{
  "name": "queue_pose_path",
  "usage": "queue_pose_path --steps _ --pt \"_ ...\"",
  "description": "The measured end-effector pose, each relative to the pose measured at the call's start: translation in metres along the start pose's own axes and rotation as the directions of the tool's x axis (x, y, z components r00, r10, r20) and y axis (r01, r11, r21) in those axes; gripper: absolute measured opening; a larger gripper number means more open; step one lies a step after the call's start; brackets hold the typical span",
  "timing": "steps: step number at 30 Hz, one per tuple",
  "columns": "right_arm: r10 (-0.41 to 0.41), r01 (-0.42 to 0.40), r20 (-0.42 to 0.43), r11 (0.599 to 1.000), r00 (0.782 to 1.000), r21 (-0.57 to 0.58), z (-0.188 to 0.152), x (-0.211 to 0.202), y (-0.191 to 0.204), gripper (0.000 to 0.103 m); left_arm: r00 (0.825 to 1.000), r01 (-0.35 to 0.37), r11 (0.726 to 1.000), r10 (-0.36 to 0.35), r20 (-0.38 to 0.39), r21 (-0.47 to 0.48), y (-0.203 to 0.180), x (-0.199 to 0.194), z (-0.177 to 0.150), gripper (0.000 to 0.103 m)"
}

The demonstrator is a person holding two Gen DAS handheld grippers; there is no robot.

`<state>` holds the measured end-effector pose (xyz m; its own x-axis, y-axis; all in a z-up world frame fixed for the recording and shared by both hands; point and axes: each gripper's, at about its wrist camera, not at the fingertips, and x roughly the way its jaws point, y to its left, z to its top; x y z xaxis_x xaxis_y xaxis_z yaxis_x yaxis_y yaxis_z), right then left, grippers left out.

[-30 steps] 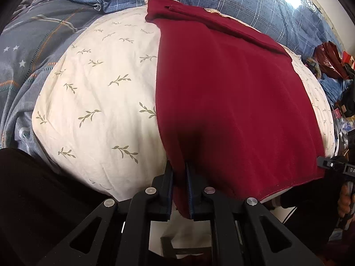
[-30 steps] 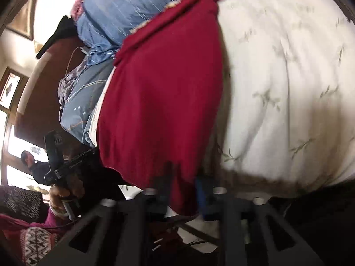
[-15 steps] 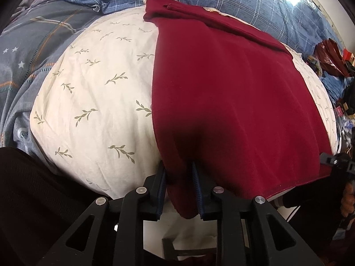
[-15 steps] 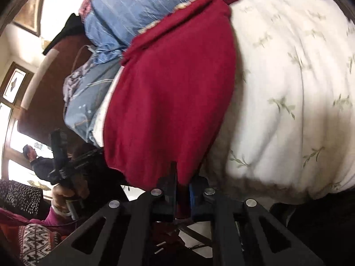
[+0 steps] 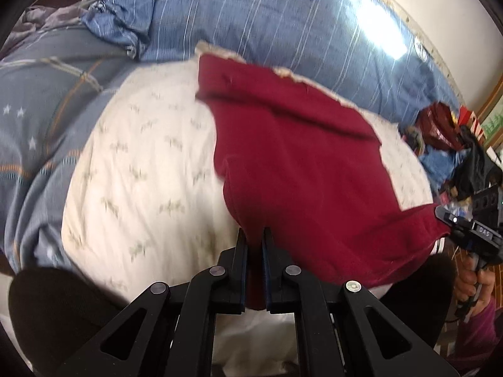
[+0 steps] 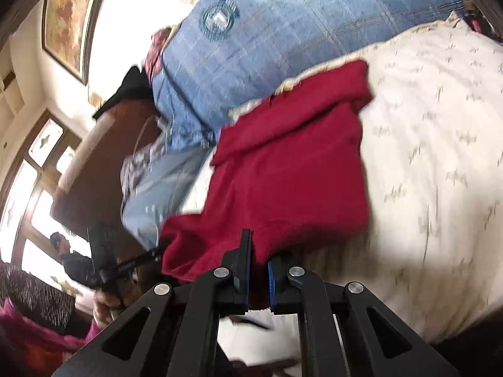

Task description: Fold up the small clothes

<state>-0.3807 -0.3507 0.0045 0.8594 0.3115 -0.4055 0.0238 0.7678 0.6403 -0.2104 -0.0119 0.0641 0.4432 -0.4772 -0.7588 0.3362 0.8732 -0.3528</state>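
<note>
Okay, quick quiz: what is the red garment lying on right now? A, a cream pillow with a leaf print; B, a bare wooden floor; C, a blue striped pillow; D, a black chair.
A: the red garment is spread over the cream leaf-print pillow, while the left gripper and right gripper each pinch its near edge.

Garment (image 5: 301, 169) on pillow (image 5: 141, 169), before duvet (image 5: 251, 25)

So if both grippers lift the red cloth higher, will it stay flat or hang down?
The red cloth will probably sag: its near edge already droops between the left gripper and the right gripper. It seems light and floppy, since it creases at the far end. It may slide easily on the white cover.
</note>
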Motion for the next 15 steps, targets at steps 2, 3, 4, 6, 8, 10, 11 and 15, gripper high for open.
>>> queue_pose_path --steps 2,3,4,6,8,10,11,15 --pt "0.002 -0.003 0.051 1.0 0.999 0.013 0.011 0.001 0.0 0.007 1.0 0.005 1.0 -0.005 0.026 -0.004 0.001 -0.002 0.007 0.006" --pt "0.007 -0.008 0.068 1.0 0.998 0.015 0.015 0.001 0.001 0.007 0.999 0.009 1.0 -0.008 0.048 -0.004 0.0 -0.004 0.013 0.006" --pt "0.01 -0.011 0.085 1.0 0.996 0.015 0.02 0.002 0.002 0.007 0.998 0.011 1.0 -0.011 0.062 -0.004 -0.002 -0.005 0.012 0.006" --pt "0.008 -0.009 0.116 1.0 0.993 0.01 0.031 0.005 0.005 0.007 0.996 0.021 1.0 -0.02 0.091 -0.011 -0.001 -0.007 0.022 0.006" --pt "-0.013 0.014 0.132 1.0 0.991 -0.002 0.043 0.01 0.008 0.007 0.993 0.027 0.999 -0.024 0.114 -0.021 -0.001 -0.005 0.031 0.006" --pt "-0.05 0.05 0.137 0.999 0.989 -0.003 0.057 0.019 0.007 0.007 0.99 0.019 1.0 -0.016 0.138 -0.018 -0.003 -0.001 0.041 0.006" --pt "-0.061 0.062 0.135 0.998 0.989 0.001 0.063 0.022 0.005 0.007 0.989 0.013 1.0 -0.01 0.145 -0.023 -0.003 0.003 0.044 0.006" --pt "-0.093 0.092 0.115 0.996 0.989 0.014 0.078 0.043 -0.004 0.007 0.991 -0.013 0.999 0.02 0.134 -0.05 0.001 0.025 0.048 0.006"
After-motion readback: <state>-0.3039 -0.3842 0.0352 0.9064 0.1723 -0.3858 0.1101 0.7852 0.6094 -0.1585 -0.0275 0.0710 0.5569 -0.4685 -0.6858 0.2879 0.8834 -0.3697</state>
